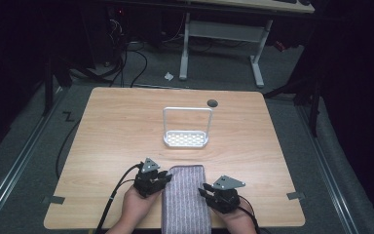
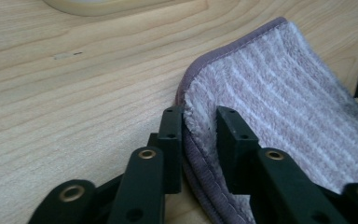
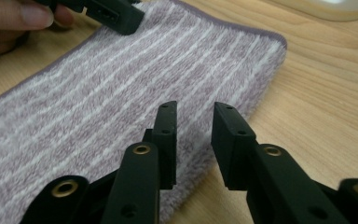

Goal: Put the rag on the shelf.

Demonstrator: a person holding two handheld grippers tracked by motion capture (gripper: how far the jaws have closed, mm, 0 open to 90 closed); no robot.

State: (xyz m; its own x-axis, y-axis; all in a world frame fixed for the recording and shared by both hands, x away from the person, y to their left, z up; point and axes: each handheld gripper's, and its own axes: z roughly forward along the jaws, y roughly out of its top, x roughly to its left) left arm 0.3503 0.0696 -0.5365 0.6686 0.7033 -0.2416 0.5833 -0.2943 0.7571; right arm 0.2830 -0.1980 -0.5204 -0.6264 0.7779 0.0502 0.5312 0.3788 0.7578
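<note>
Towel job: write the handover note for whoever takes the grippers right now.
Left gripper: jaws astride the towel's left edge near its far corner, a fold of edge between the pads; a firm pinch cannot be confirmed.
Right gripper: open, hovering over the towel's right edge, nothing gripped.
Towel: folded into a long strip, flat at the table's near edge between both hands.
White rack: bare, mid-table beyond the towel.
Done: towel folded, both grippers at its edges.
Left: probably secure both edges, then lift the towel, perhaps toward the rack.

Right gripper [image 3: 193, 140] parted over edge of striped purple towel [image 3: 121, 93] on wooden table [image 3: 326, 93].
</note>
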